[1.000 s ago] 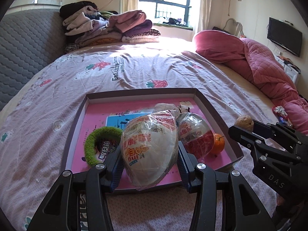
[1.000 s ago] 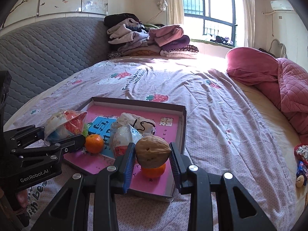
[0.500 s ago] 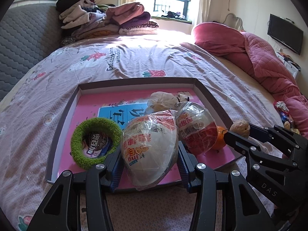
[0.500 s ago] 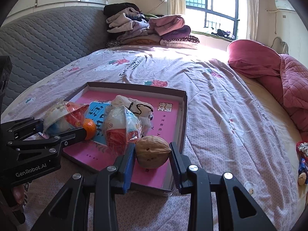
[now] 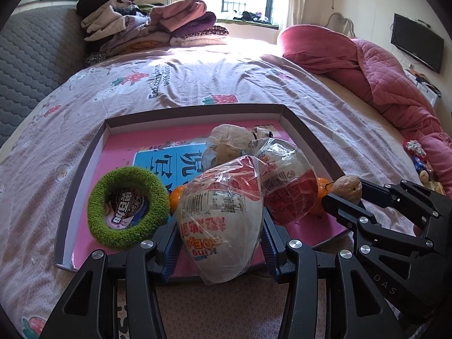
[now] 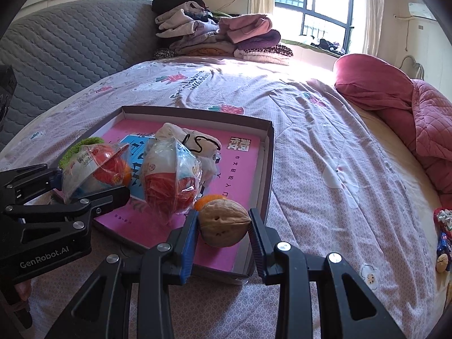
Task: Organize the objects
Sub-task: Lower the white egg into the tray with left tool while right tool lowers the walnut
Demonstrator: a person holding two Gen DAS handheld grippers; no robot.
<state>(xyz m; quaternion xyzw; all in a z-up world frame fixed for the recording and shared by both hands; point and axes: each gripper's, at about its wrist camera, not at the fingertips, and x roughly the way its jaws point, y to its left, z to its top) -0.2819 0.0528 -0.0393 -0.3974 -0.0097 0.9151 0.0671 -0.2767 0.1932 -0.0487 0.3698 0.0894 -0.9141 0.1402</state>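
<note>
While gripped, walnut (image 6: 223,221) seam lies crosswise.

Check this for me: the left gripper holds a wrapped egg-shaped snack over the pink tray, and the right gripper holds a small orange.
One slip: the right gripper holds a walnut between its fingers, not an orange; the right wrist view shows it. The small orange lies in the pink tray behind it. The left gripper does hold the wrapped egg-shaped snack.

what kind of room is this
A lived-in bedroom, most likely: a wide bed with a strawberry-print sheet, folded clothes stacked at its far side, a pink quilt bunched up, and a wall-mounted TV.
</note>
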